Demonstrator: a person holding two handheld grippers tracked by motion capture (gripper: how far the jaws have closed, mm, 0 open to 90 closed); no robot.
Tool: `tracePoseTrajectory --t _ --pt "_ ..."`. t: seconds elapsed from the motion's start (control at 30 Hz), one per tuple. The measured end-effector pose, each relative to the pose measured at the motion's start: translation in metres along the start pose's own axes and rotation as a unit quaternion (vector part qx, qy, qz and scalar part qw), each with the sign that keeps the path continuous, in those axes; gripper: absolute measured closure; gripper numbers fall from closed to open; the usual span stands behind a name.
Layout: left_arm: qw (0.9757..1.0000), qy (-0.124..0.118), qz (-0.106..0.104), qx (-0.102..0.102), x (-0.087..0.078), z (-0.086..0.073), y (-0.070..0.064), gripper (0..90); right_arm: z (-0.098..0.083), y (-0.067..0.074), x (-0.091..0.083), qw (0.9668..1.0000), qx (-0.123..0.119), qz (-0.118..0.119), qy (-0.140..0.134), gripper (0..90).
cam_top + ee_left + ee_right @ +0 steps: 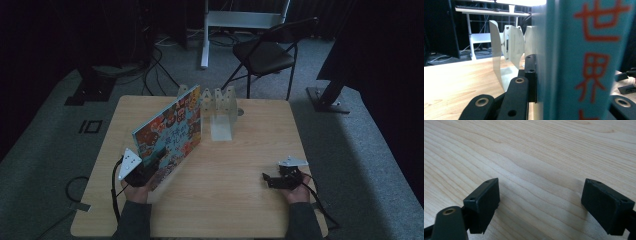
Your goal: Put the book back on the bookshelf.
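One claw grips the whole book (169,131) — the left claw (150,167) is clamped on its spine near the worktop's (250,200) left edge. Tilted upright, it could twist loose or strike the white rack (220,107). The right claw (540,202) rests apart, empty.

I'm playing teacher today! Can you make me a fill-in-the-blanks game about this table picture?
1. The left gripper is shut on the colourful picture ____.
2. The right gripper has its black fingers wide ____.
3. The white metal rack stands on the light ____ table.

Missing words: book; open; wooden
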State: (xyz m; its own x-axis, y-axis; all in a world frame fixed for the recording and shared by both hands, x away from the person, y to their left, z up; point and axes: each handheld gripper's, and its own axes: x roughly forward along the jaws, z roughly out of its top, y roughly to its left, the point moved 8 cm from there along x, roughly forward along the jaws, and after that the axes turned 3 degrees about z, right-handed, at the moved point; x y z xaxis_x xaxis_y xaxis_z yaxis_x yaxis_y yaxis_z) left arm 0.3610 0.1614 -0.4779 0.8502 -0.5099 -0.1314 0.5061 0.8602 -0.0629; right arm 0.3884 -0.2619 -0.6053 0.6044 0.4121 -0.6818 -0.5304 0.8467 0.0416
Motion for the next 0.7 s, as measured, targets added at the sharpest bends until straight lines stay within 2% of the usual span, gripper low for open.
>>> tracePoseTrajectory --t 0.7 --pt "0.9997 -0.004 0.022 -0.002 0.0057 0.0045 0.0084 81.1 0.0000 0.0000 0.0000 1.0000 0.000 0.000 0.000 15.0"
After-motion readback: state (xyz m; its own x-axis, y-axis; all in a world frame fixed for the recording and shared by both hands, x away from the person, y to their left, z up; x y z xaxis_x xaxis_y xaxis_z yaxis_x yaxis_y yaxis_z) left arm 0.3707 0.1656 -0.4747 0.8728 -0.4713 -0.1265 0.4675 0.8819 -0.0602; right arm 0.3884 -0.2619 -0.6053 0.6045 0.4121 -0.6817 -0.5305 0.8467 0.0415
